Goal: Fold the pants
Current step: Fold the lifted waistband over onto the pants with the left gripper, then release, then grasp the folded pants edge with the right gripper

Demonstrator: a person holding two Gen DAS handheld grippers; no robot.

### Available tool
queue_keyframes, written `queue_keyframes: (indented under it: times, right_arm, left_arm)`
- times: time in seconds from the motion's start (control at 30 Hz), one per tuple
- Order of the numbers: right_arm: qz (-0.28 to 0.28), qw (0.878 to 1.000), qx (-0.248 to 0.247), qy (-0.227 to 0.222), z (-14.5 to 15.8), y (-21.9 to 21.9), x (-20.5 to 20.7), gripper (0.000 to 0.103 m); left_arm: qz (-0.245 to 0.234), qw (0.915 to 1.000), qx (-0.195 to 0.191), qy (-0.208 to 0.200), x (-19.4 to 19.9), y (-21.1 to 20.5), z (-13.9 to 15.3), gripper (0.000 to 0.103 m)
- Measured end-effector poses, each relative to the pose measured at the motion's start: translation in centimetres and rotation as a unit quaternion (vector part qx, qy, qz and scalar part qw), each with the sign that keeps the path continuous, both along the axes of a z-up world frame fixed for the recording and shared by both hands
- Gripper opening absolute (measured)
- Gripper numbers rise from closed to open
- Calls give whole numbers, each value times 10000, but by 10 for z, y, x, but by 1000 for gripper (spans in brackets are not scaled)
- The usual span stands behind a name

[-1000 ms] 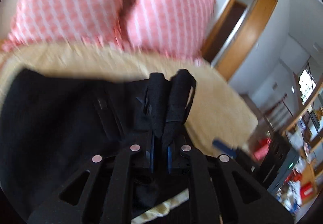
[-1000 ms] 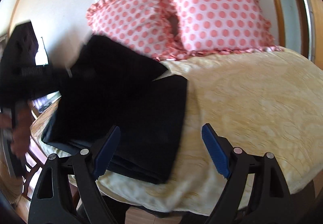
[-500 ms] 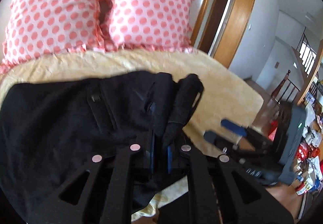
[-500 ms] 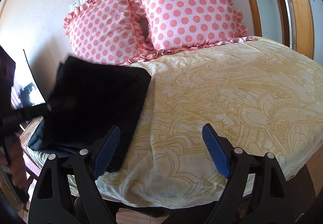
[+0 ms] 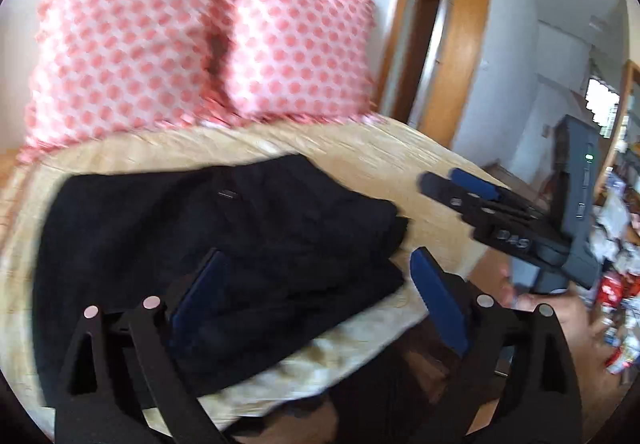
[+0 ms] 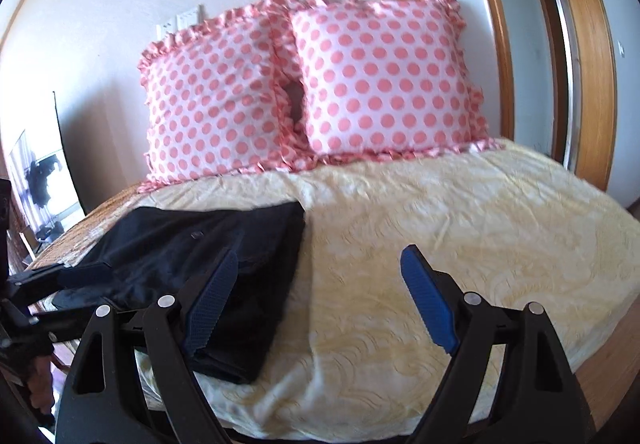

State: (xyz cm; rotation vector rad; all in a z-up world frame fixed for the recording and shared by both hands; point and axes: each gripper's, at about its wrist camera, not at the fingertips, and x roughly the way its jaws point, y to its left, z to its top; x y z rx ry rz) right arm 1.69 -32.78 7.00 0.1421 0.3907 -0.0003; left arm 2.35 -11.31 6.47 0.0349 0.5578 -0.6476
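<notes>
Left gripper (image 5: 316, 300) jaws opening, nothing pinched; right gripper (image 6: 316, 300) wide, empty. Folded black pants (image 6: 208, 268) lay at bed (image 6: 460, 228) front-left corner; risk: overhanging near edge, sliding off or top layers unfolding.

Each hand carries one two-finger gripper of the same build. The left gripper (image 5: 316, 298) has a matte black frame made of angular struts with triangular cut-outs. Four round silver pivot screws sit in a row across the struts. Each finger ends in a flat blue pad (image 5: 438, 302) with a fine ribbed face. The right gripper (image 6: 316, 298) repeats this layout: black struts, four silver screws, ribbed blue pads (image 6: 430, 300). Seen from the side in the left wrist view, its black body bears raised lettering, too blurred to read. It joins a dark grey housing with a small green indicator light.
</notes>
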Motion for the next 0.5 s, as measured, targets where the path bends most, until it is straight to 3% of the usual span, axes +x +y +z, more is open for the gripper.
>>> queue_keyframes:
  times: [0.07,0.17,0.37,0.5]
  right_arm:
    - [410,9991,-10,-49,4,20,8,85]
    - [1052,9942,-147,151,-2,62,30,85]
    - [1352,9880,-488,568,-19,107,64,84]
    - [1239,9827,-735,1168,-40,111,73,84]
  left_arm:
    - [587,9978,126,-292,4,23,4,94]
    - [1316,9898,464,-289,22,44,-2,94]
    - [1794,9788,981,-139,43,56,-19,94]
    - [1848,9762,1088,330,52,65,-43,94]
